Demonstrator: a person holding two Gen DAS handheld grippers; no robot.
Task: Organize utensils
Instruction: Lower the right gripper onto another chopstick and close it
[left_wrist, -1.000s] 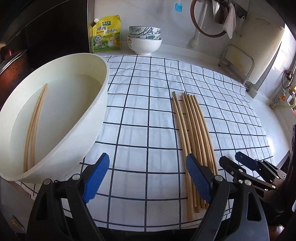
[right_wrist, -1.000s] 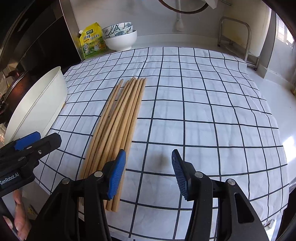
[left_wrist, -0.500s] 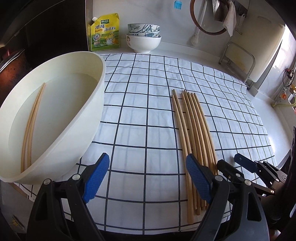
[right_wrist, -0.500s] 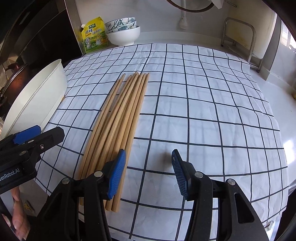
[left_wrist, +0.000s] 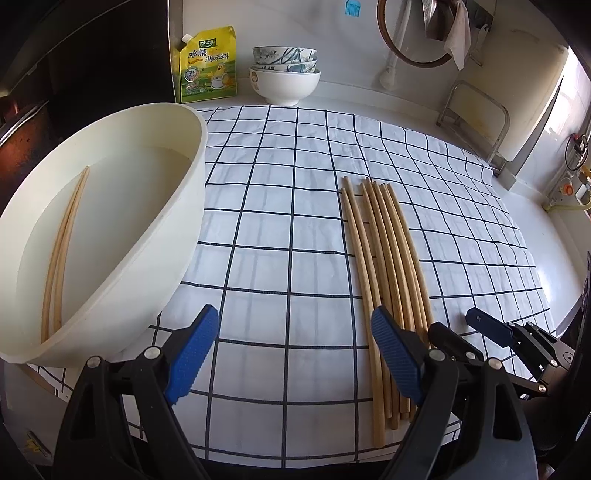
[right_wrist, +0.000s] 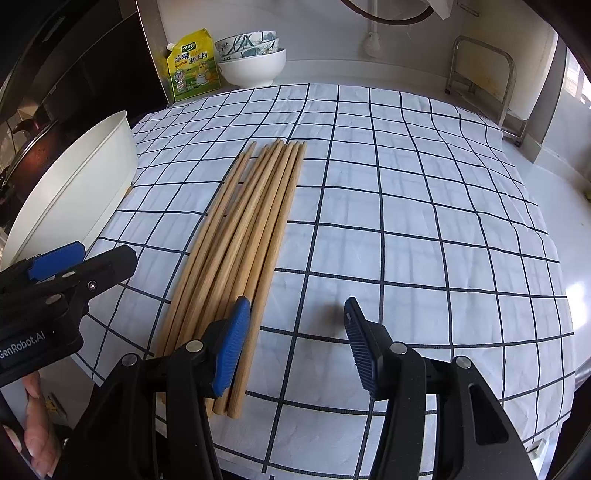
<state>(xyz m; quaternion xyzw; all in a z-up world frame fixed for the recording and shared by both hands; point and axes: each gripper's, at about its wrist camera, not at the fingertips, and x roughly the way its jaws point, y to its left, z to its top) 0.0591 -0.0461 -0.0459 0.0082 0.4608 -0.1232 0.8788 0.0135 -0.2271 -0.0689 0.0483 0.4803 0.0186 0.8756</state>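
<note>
Several wooden chopsticks (left_wrist: 384, 266) lie side by side on the checked cloth (left_wrist: 280, 229); they also show in the right wrist view (right_wrist: 243, 243). Two more chopsticks (left_wrist: 61, 251) lie inside the big white tub (left_wrist: 140, 236) at the left. My left gripper (left_wrist: 291, 350) is open and empty above the cloth's near edge, between tub and bundle. My right gripper (right_wrist: 295, 339) is open and empty, its left pad over the near ends of the rightmost chopsticks. Each gripper shows in the other's view: the right gripper (left_wrist: 484, 328), the left gripper (right_wrist: 70, 266).
Stacked bowls (left_wrist: 284, 74) and a yellow seasoning pouch (left_wrist: 205, 62) stand at the back wall. A metal rack (left_wrist: 476, 118) stands at the back right. A dark pot (right_wrist: 26, 147) sits left of the tub. The counter edge runs just below the grippers.
Both grippers have drifted slightly: the view of the cloth and chopsticks shifts a little, and the right gripper sits a bit closer to the bundle. Jaws stay open.
</note>
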